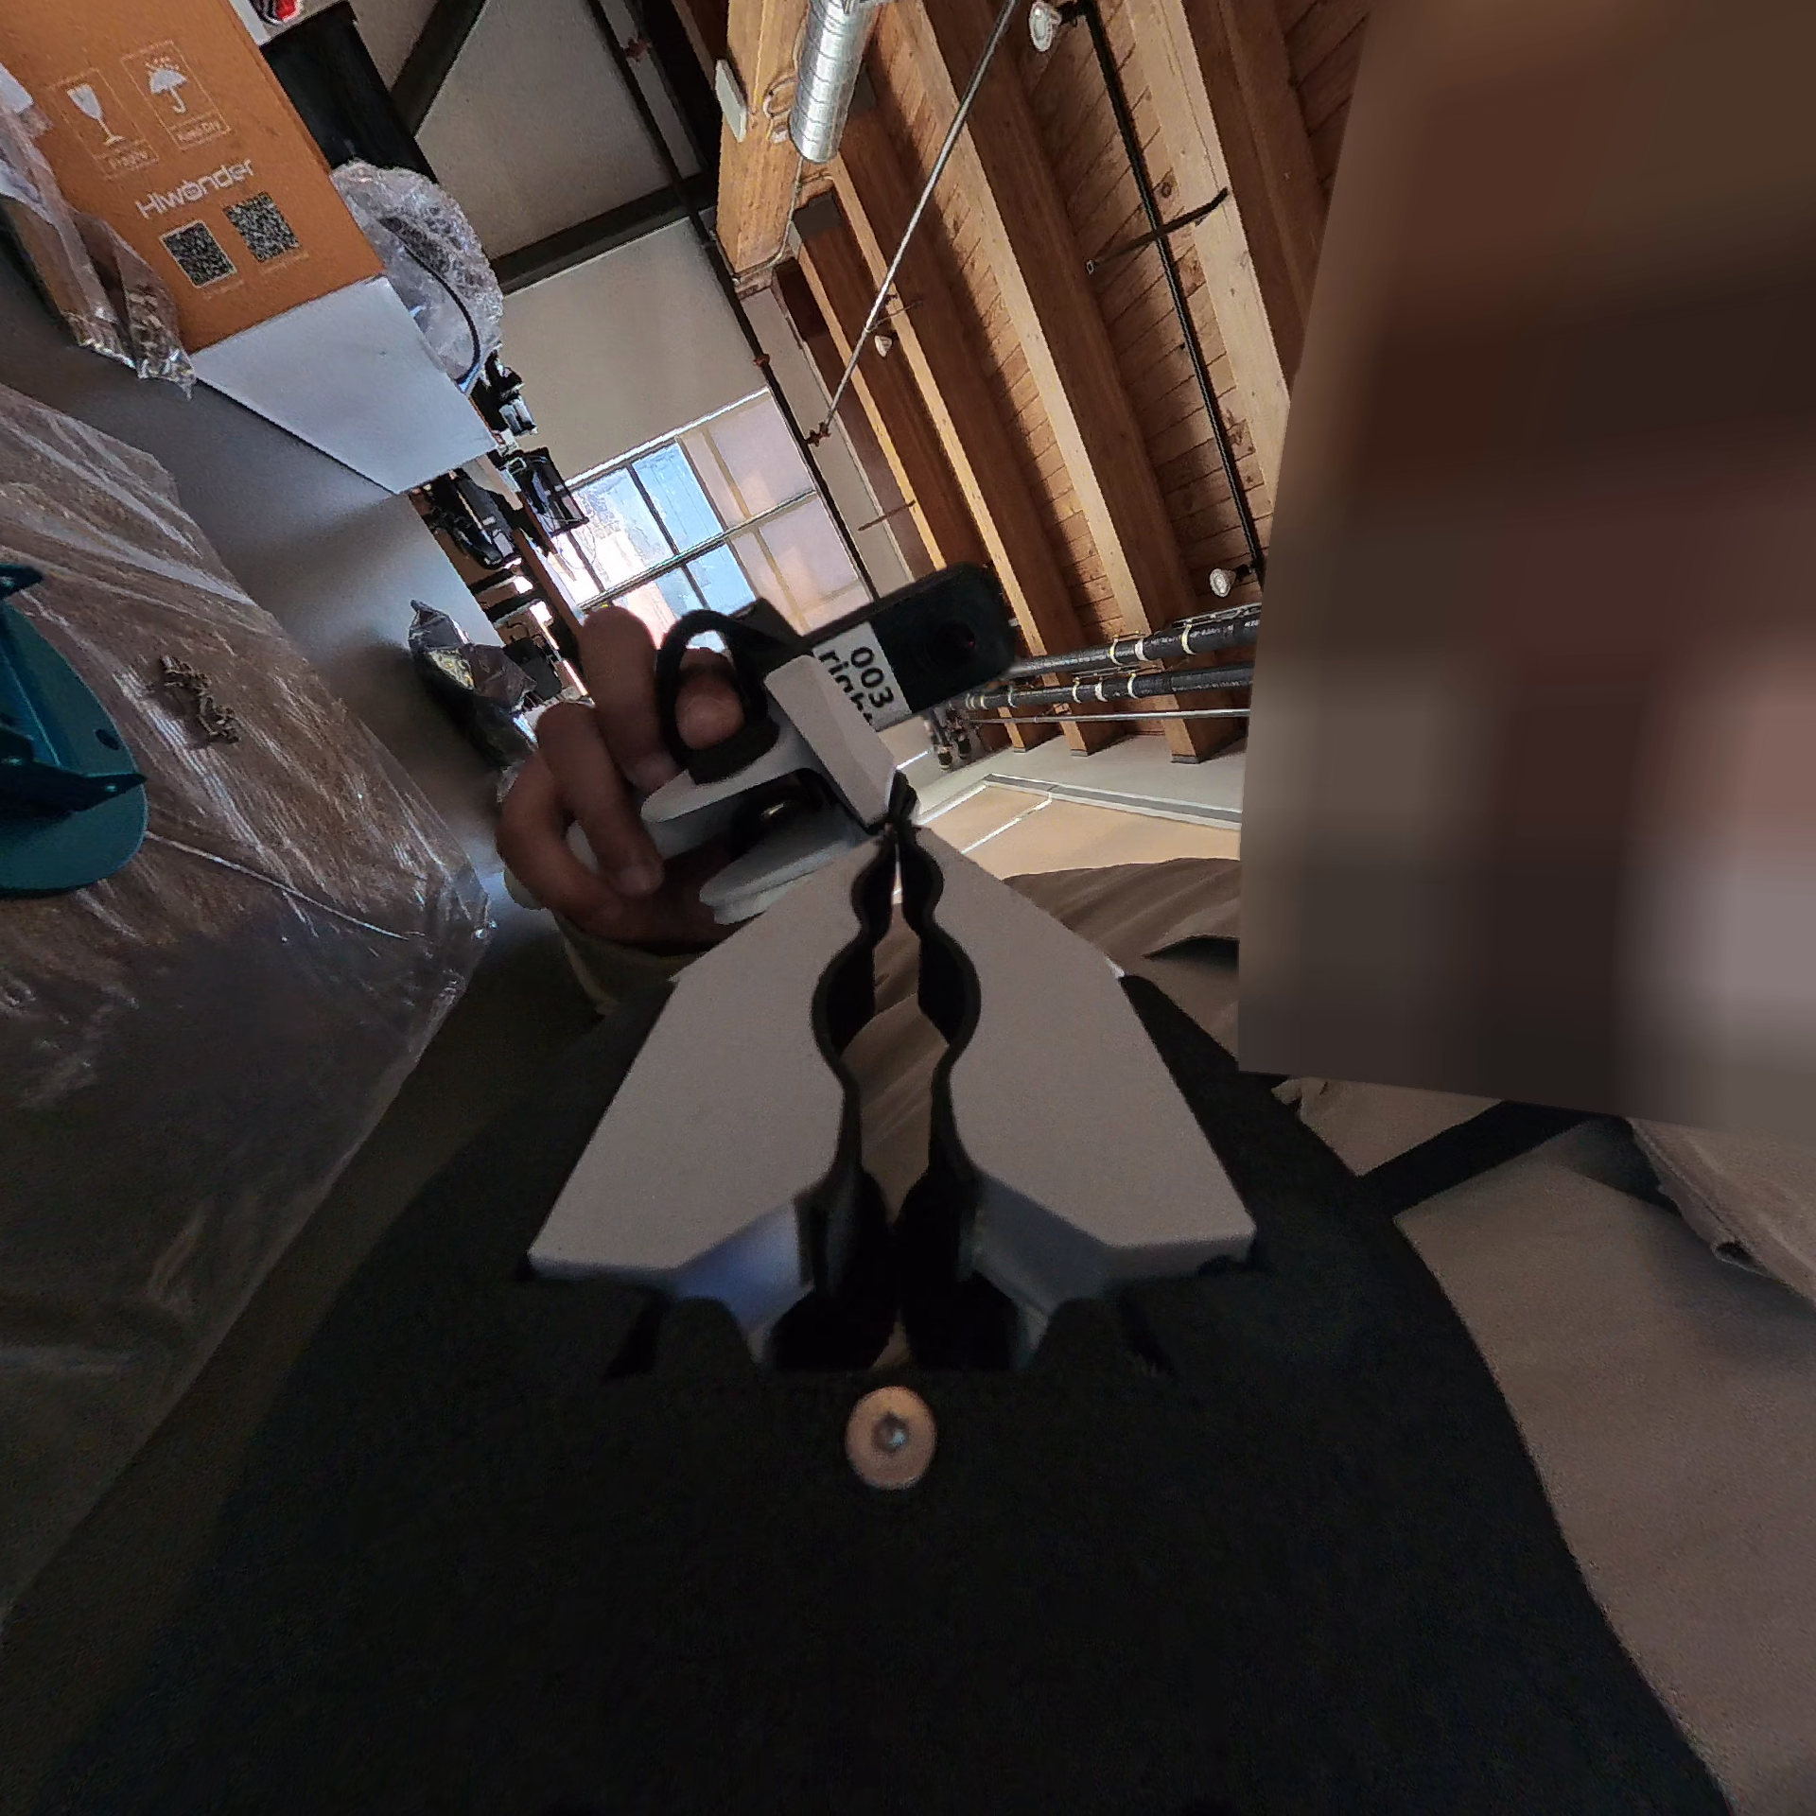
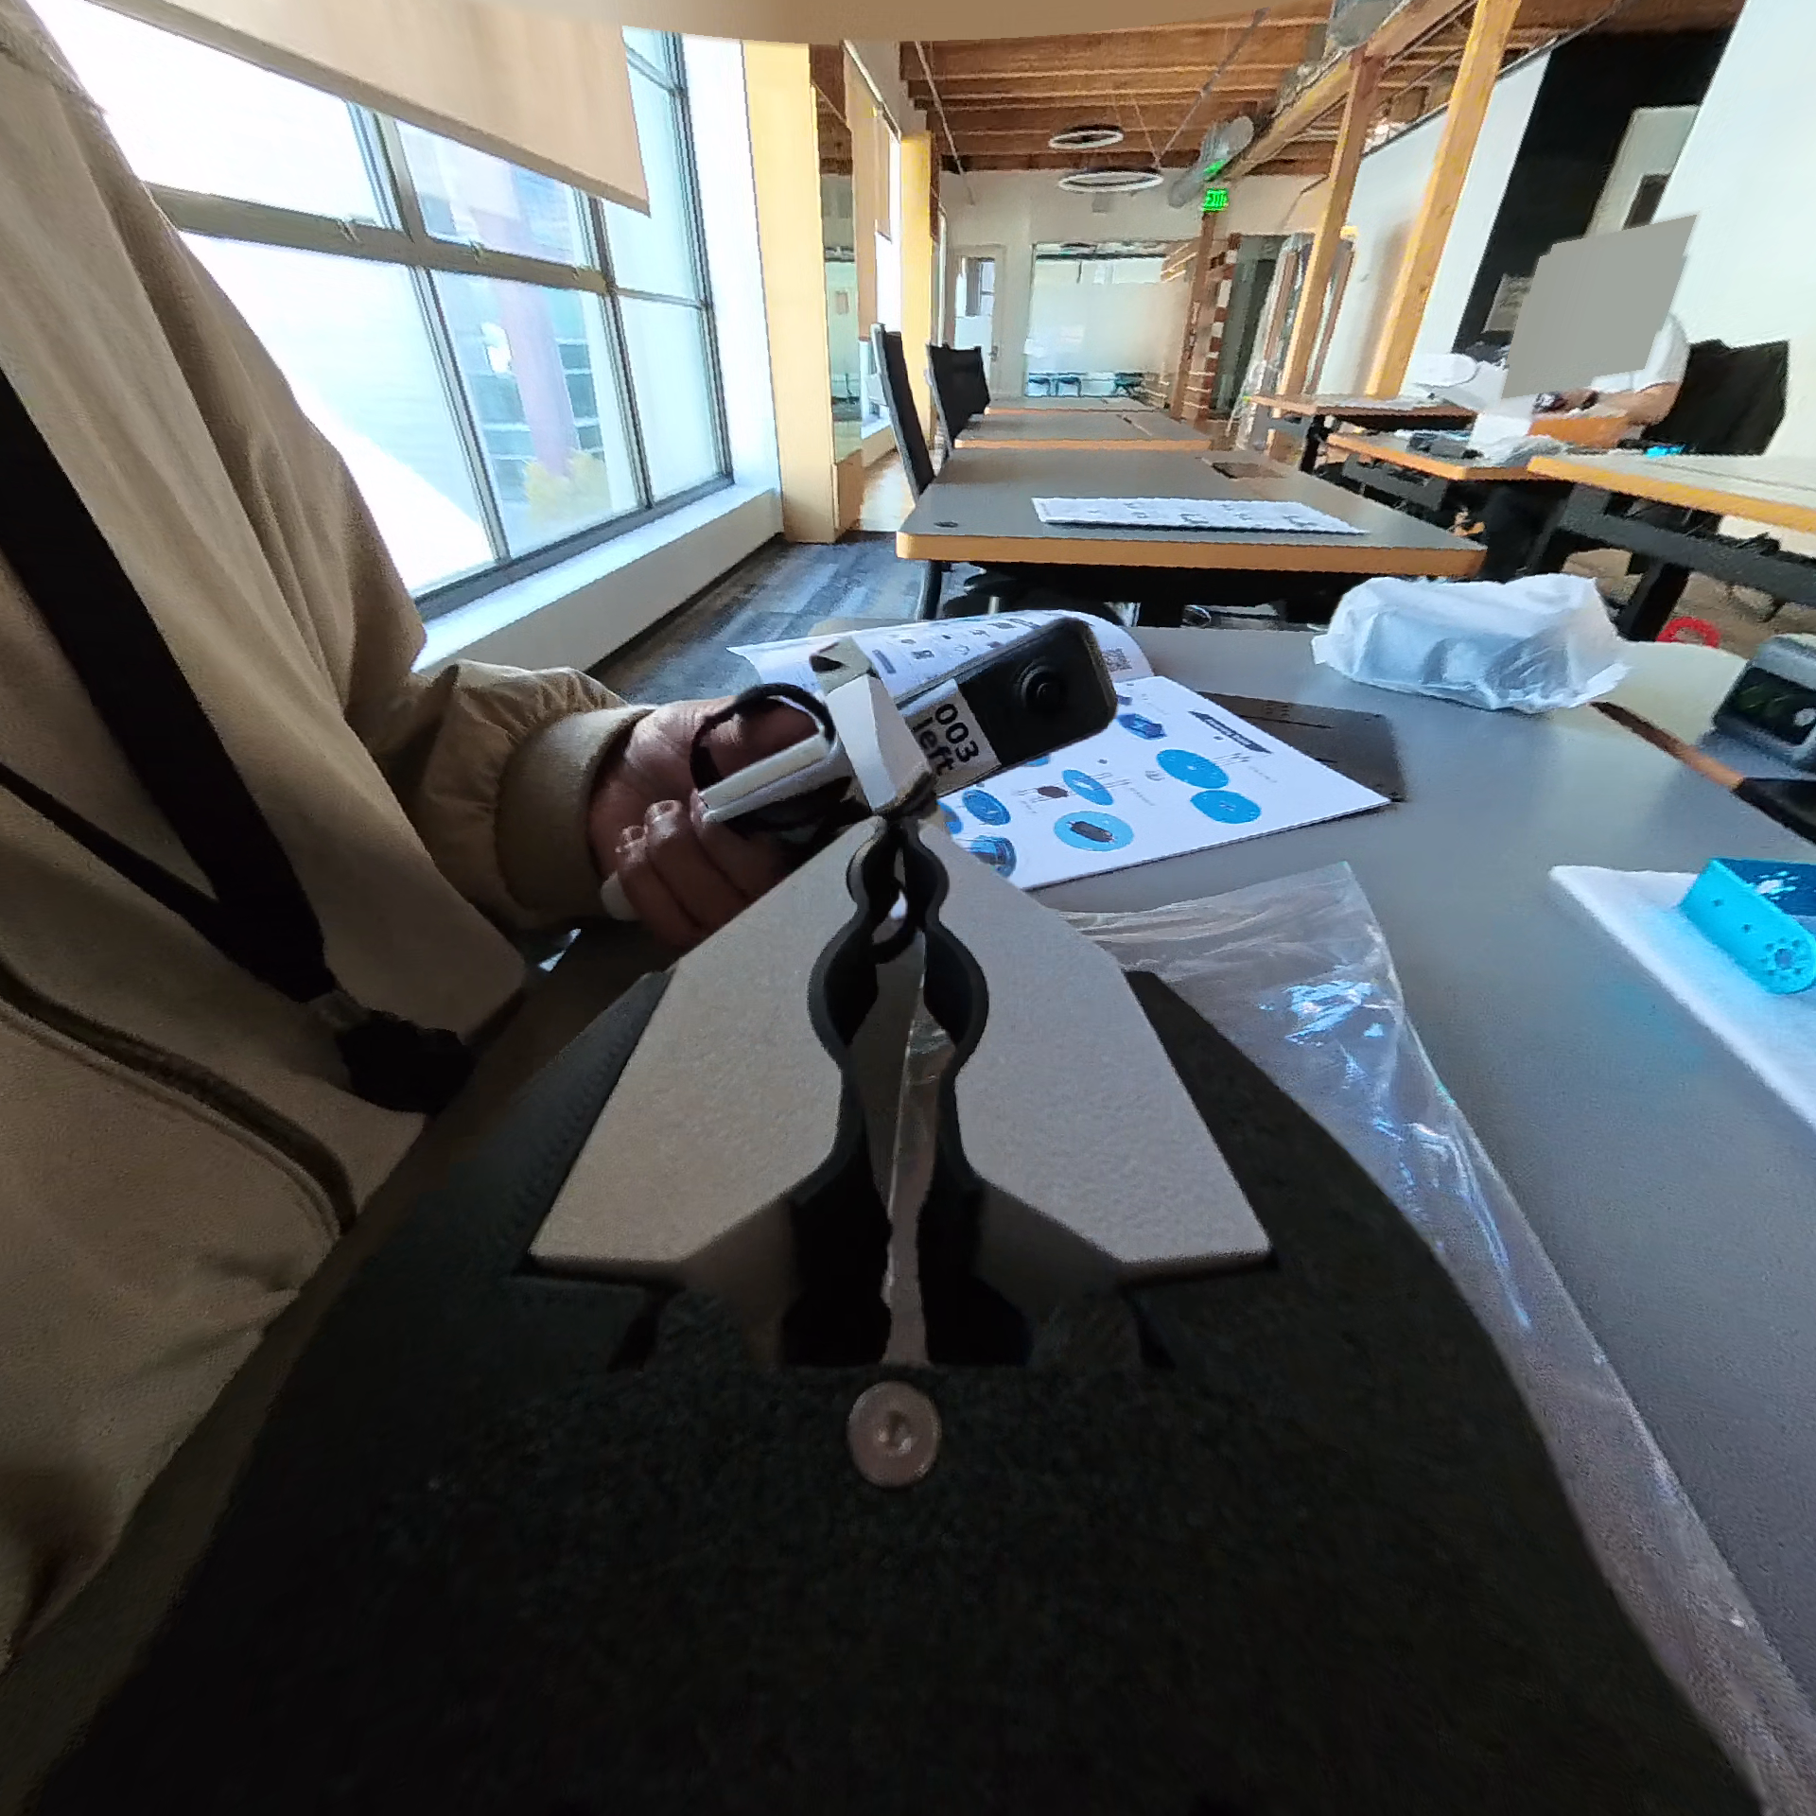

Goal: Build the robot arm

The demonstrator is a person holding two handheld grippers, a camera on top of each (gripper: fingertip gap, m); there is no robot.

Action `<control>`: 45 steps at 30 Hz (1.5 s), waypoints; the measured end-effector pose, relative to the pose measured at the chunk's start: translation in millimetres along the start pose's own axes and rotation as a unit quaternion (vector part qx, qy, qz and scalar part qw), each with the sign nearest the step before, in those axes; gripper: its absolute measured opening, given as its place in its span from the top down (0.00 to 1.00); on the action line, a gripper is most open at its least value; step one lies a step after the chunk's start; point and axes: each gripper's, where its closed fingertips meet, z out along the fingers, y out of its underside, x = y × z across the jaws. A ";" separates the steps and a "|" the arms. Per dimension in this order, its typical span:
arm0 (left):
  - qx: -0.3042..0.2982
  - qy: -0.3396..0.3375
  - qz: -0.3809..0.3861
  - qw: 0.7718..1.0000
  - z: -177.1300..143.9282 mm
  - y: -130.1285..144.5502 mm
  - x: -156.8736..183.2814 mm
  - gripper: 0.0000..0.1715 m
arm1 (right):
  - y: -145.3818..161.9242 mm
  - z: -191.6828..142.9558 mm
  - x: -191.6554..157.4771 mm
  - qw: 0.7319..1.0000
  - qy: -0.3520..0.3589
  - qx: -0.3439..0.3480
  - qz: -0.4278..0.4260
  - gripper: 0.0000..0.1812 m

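In the left wrist view my left gripper (image 1: 894, 845) is shut, its black pads closed together at the tips. My right gripper (image 1: 896, 801) points straight at it, tip to tip, held by a hand (image 1: 590, 786). In the right wrist view my right gripper (image 2: 889, 835) is shut too, and the left gripper (image 2: 909, 791) meets it at the tips. Nothing plainly shows between either pair of pads. A clear plastic bag (image 2: 1327, 1002) lies just right of and under the right gripper, and it shows through the gap between its fingers.
A printed sheet with blue pictures (image 2: 1179, 786) lies on the grey table (image 2: 1523, 806). A blue metal part (image 2: 1759, 924) sits on a white pad (image 2: 1621, 904). A white bag (image 2: 1474, 639) lies farther back. A teal part (image 1: 59, 786) and an orange box (image 1: 197, 167) show in the left wrist view.
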 end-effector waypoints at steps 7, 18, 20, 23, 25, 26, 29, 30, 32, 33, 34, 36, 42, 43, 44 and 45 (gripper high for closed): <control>-0.007 -0.006 0.025 1.000 0.5 0.7 1.2 1.00 | 0.2 -0.2 0.5 1.000 -0.011 0.005 0.018 1.00; -0.015 -0.107 0.080 0.991 -2.9 -8.9 -30.3 1.00 | 28.7 -9.3 26.4 0.996 0.033 -0.078 0.024 1.00; -0.024 -0.161 0.101 0.981 -5.6 -11.8 -44.1 1.00 | 41.4 -14.3 34.9 0.992 0.051 -0.114 0.019 1.00; -0.058 -0.245 0.151 0.956 -11.9 -12.7 -61.5 1.00 | 54.4 -23.3 48.9 0.985 0.082 -0.149 0.016 1.00; -0.074 -0.274 0.193 0.939 -10.3 -13.8 -64.7 1.00 | 43.8 -25.8 52.2 0.989 0.081 -0.108 0.060 1.00; -0.078 -0.285 0.219 0.930 -8.1 -15.4 -65.8 1.00 | 35.5 -26.1 51.6 0.990 0.068 -0.077 0.096 1.00; -0.082 -0.317 0.315 0.891 1.4 -20.2 -68.0 0.91 | 13.8 -26.2 51.2 0.974 0.019 0.016 0.226 1.00; -0.087 -0.325 0.347 0.875 5.8 -19.7 -67.5 0.89 | 9.4 -26.1 52.4 0.963 0.006 0.043 0.267 1.00; -0.080 -0.344 0.408 0.842 12.8 -23.0 -64.0 0.88 | 5.8 -25.5 54.3 0.942 -0.014 0.079 0.326 1.00; -0.068 -0.352 0.431 0.828 14.8 -26.6 -60.5 0.88 | 5.8 -24.9 54.9 0.934 -0.020 0.088 0.345 1.00; -0.056 -0.355 0.444 0.821 16.2 -29.5 -56.8 0.88 | 6.2 -24.1 54.5 0.929 -0.026 0.094 0.358 1.00; -0.040 -0.336 0.438 0.833 19.7 -31.0 -48.8 0.89 | 6.5 -22.2 51.8 0.923 -0.040 0.099 0.370 1.00; -0.004 -0.260 0.376 0.889 20.7 -32.1 -34.0 0.94 | 3.4 -20.0 46.9 0.910 -0.067 0.119 0.392 1.00; -0.003 -0.250 0.371 0.894 21.7 -31.1 -31.8 0.95 | 4.1 -19.0 46.6 0.909 -0.068 0.118 0.393 1.00; 0.000 -0.245 0.368 0.897 22.3 -31.0 -30.3 0.95 | 3.4 -18.5 45.8 0.909 -0.070 0.120 0.392 1.00; 0.001 -0.241 0.367 0.898 22.5 -30.8 -29.5 0.96 | 0.7 -19.0 44.8 0.907 -0.077 0.127 0.394 1.00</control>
